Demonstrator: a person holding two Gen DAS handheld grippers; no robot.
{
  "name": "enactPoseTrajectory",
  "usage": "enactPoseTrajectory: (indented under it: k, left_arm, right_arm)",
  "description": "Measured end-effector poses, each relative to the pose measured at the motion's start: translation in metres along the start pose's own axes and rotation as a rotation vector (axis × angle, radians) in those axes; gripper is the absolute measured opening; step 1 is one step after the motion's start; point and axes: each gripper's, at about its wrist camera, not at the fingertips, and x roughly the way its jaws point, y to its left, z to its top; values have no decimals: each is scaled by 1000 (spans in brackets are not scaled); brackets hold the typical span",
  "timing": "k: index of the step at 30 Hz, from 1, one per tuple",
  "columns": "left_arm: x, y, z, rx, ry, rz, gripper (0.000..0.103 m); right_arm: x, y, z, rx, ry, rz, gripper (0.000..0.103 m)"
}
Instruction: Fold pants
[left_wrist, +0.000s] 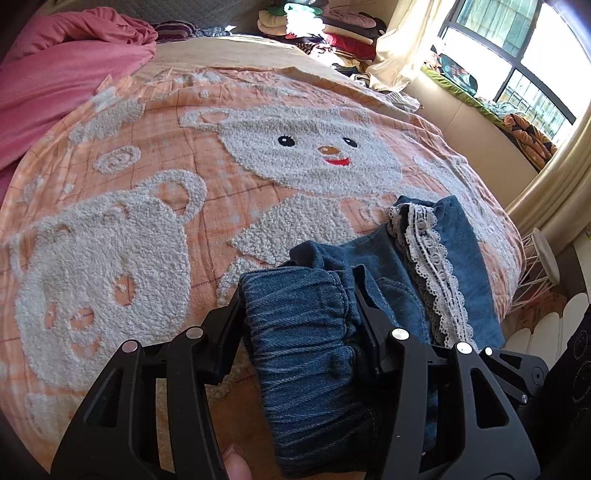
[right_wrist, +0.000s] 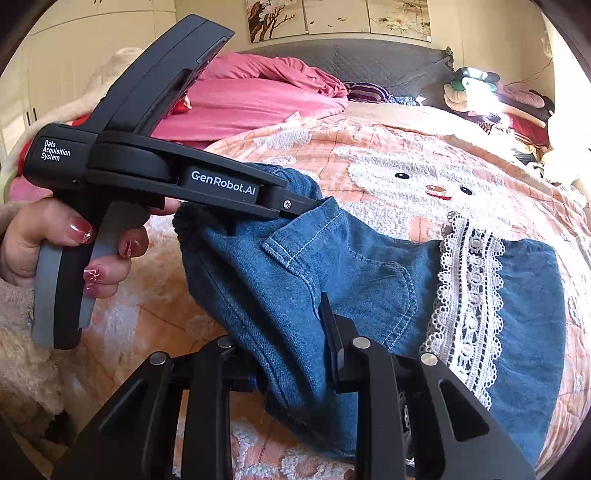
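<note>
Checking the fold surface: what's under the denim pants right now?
The denim pants lie partly on the peach bear-pattern blanket; the waistband end is lifted, clamped by the left gripper and right gripper. The blanket directly beneath the pants is covered, so anything there can't be seen.

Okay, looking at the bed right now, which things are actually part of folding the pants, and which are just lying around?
Part of the job:
- denim pants with lace trim
- left gripper, jaws closed on the waistband
- right gripper, jaws closed on the denim
- bear blanket, the folding surface

Just lying about:
- pink bedding
- clothes pile
- white stool
</note>
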Motion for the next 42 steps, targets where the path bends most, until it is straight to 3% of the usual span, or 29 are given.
enactPoseTrajectory:
  k: [12,25,30,34,35,38,41,42]
  left_arm:
    - [0,-66,28,99,-33,-48,46]
    - [44,-126,52,170,40,-117,46]
    - [65,-143,59,155,74,-178,53]
    - [61,-145,67,108,55,-249,62]
    - [59,-145,68,111,45,-250,63]
    - [53,-141,70,122,22,-216,63]
    - [55,-128,68,129,26,-154,63]
    - [57,-124,66,131,33,-126,63]
  right_arm:
    - [-46,-39,-6,135,-99,-25,24]
    - [-67,-77,-28,348,-129,-71,24]
    - [-69,-92,-45,460,-111,-89,24]
    - [-65,-98,-57,529,-77,-103,32]
    - [-66,-99,-60,549,-76,-109,38]
    - [-73,-103,-68,591,-79,-123,49]
    - [-81,-108,-73,619,-90,-144,52]
    - [-83,-109,-74,628,-93,-152,59]
